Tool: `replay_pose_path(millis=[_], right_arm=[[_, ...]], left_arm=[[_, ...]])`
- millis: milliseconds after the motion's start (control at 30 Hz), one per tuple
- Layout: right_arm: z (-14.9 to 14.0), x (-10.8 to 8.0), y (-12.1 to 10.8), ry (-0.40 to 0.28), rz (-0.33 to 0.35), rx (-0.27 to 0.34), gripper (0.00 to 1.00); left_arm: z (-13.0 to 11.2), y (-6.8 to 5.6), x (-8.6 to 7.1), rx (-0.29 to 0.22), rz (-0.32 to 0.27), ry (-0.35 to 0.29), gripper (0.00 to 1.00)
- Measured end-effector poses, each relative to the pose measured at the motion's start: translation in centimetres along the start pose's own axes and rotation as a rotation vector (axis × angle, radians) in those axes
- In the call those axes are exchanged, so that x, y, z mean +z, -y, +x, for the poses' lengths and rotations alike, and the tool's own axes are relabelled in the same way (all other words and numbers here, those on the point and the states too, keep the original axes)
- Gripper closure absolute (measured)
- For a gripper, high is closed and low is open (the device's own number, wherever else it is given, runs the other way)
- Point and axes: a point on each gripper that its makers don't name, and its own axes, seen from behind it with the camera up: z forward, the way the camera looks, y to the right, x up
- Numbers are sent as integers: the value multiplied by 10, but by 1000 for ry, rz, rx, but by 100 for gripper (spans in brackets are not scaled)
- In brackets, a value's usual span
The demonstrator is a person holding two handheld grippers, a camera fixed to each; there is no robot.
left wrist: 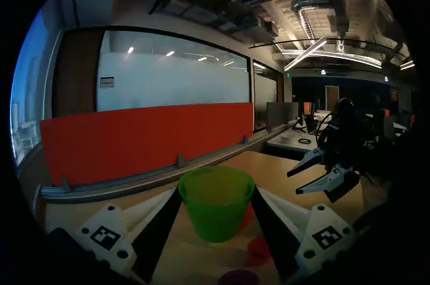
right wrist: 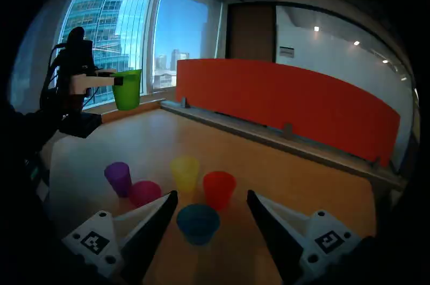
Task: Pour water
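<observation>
Green cup [left wrist: 216, 207] clamped in left gripper [left wrist: 215, 192]; right gripper [right wrist: 211, 194] spread wide, blue cup [right wrist: 198, 223] and red cup [right wrist: 219, 188] ahead.

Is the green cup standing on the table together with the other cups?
No, the left gripper holds the green cup up in the air, above the table.

From the left gripper view you cannot tell whether your green cup [left wrist: 216, 207] holds any water: its inside is hidden behind the near wall. The cup also covers most of a red cup [left wrist: 248, 216] just beyond it. The purple cup [left wrist: 239, 277] is cut off by the near edge. In the right gripper view, the hand behind your left gripper [right wrist: 121, 84] is lost in dark shadow.
</observation>
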Motion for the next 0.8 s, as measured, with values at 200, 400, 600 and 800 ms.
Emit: replay_pose_path(millis=[200, 400, 600, 800], right_arm=[[-12, 9, 5, 21, 22, -5, 0], [-32, 20, 10, 62, 52, -13, 0], [-53, 29, 12, 106, 72, -20, 0], [-70, 36, 15, 144, 91, -12, 0]], left_arm=[[0, -2, -4, 5, 4, -8, 12], [0, -6, -8, 11, 7, -11, 12], [0, -11, -11, 19, 1, -11, 12], [-1, -17, -12, 33, -2, -7, 12]])
